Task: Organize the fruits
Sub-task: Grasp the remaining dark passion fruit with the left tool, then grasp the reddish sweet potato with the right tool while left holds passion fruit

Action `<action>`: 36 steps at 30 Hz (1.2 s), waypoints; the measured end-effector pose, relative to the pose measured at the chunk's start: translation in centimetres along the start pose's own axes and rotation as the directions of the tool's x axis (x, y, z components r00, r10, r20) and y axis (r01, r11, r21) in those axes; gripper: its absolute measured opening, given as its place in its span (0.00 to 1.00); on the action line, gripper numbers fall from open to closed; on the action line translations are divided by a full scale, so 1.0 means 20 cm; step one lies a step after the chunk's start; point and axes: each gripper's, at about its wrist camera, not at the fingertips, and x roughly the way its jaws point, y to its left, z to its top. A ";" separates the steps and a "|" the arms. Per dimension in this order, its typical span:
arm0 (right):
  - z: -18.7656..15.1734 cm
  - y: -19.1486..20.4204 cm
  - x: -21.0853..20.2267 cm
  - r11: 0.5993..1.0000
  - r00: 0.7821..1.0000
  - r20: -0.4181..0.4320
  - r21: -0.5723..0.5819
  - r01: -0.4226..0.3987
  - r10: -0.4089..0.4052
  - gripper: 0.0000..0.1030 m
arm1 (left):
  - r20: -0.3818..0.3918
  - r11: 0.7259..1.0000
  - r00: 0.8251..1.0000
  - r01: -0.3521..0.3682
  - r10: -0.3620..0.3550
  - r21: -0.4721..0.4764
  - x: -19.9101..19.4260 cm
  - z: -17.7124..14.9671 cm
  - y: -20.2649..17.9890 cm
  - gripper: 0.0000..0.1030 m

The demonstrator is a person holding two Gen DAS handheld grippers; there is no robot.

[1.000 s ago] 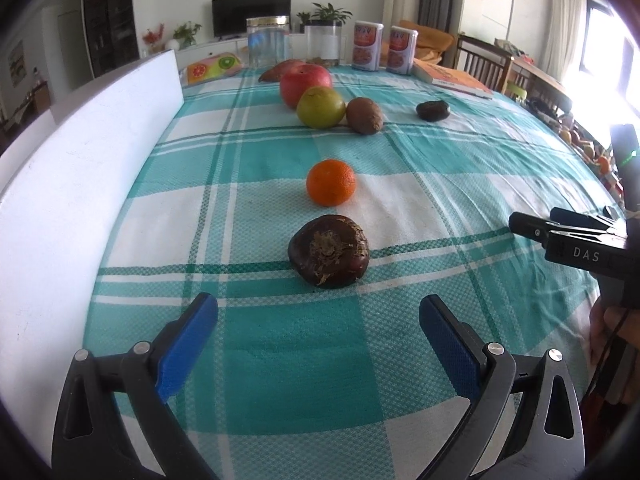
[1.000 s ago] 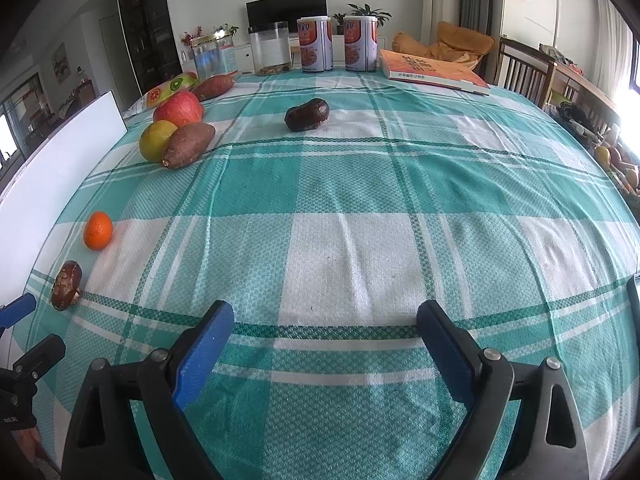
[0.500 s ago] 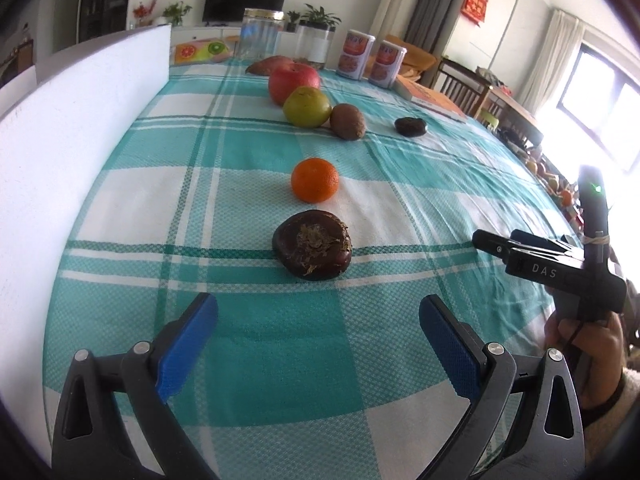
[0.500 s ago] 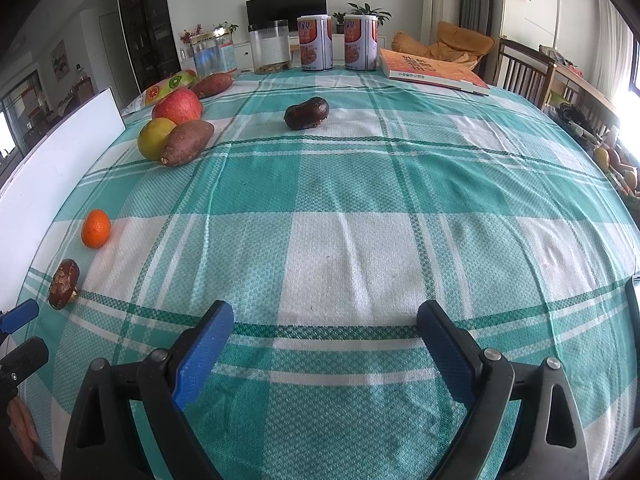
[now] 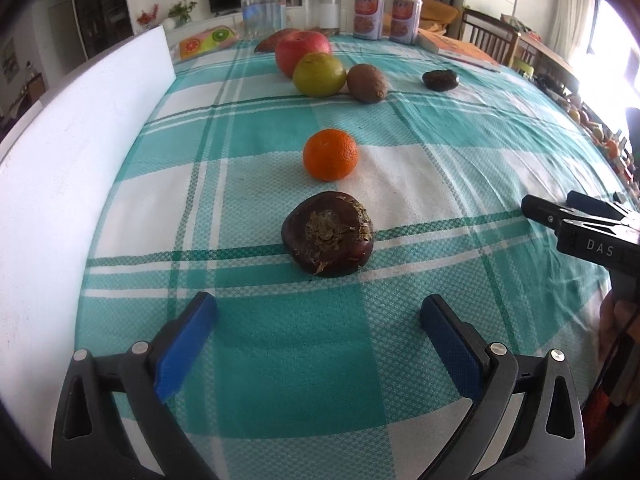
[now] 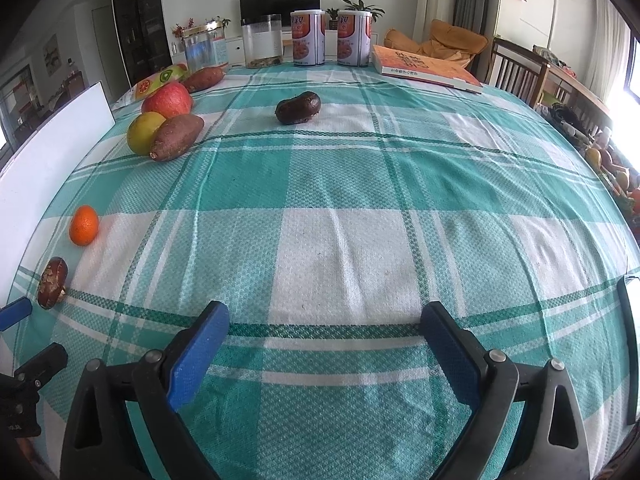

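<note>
Fruits sit in a line along the left of the checked surface: dark brown round fruit nearest, just ahead of the left gripper, then tangerine, then green fruit w/ red apple behind it & a sweet potato touching beside. Another dark fruit lies apart, mid-surface. Left jaws wide open, nothing between. Right gripper jaws opening, nearly full wide, only cloth between. White board stands along the left edge.
</note>
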 end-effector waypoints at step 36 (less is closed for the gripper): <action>0.17 0.00 0.08 0.989 0.984 -0.103 0.054 -0.141 0.146 0.99 | 0.027 0.991 0.995 0.097 -0.095 -0.097 -0.07 0.01 0.17 0.46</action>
